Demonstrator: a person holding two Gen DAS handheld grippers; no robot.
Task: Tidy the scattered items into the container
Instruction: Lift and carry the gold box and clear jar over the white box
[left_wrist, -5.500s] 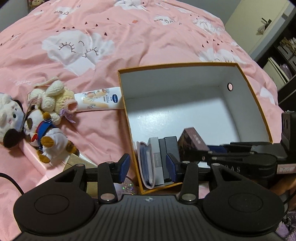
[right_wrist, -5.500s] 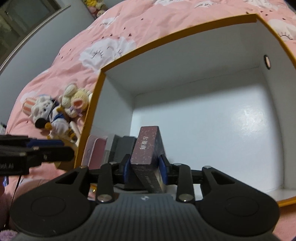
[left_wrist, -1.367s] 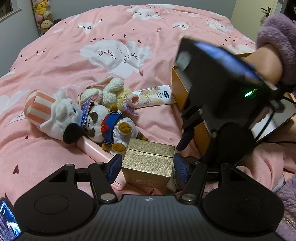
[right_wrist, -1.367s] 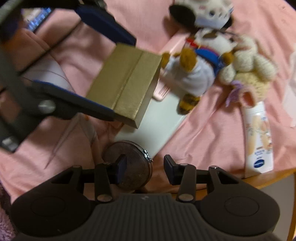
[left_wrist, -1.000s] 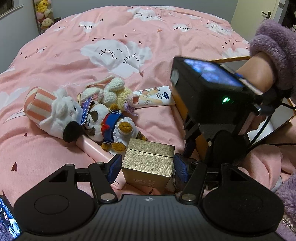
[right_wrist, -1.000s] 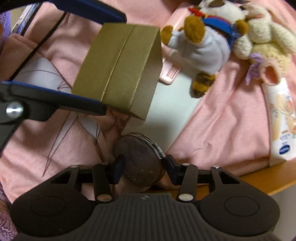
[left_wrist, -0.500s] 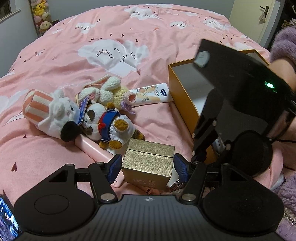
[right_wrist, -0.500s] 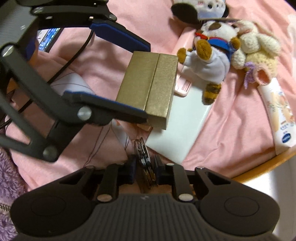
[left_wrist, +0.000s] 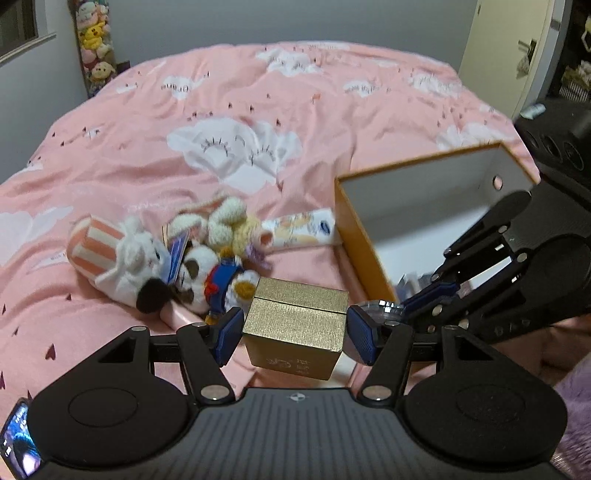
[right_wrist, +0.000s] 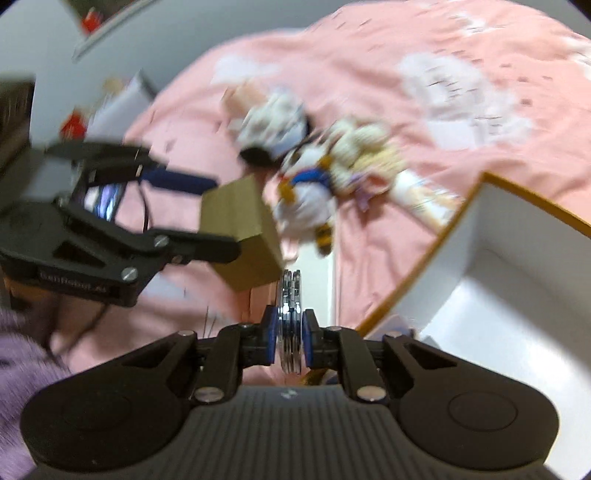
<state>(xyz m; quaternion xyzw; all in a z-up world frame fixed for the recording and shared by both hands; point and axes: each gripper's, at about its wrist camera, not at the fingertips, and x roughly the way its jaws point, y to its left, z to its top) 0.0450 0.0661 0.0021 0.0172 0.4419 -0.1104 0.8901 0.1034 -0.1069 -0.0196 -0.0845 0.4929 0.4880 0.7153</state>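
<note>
Both pickups look made: the left gripper (left_wrist: 295, 332) holds the gold box (left_wrist: 297, 326) above the bed (left_wrist: 258, 110), the right gripper (right_wrist: 290, 341) is closing on a round compact (right_wrist: 290, 321), and next each needs carrying over the container (left_wrist: 364, 243) rim.

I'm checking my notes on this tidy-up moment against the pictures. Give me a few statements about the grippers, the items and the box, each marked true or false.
1. The left gripper holds a gold box. True.
2. The right gripper is empty. False: its jaws are closing on a round silver compact held edge-on.
3. The orange-walled container is closed with a lid. False: it is open on top.
4. The plush toys lie on the pink bedspread, outside the container. True.
5. The lotion tube is inside the container. False: it lies on the bedspread beside it.
</note>
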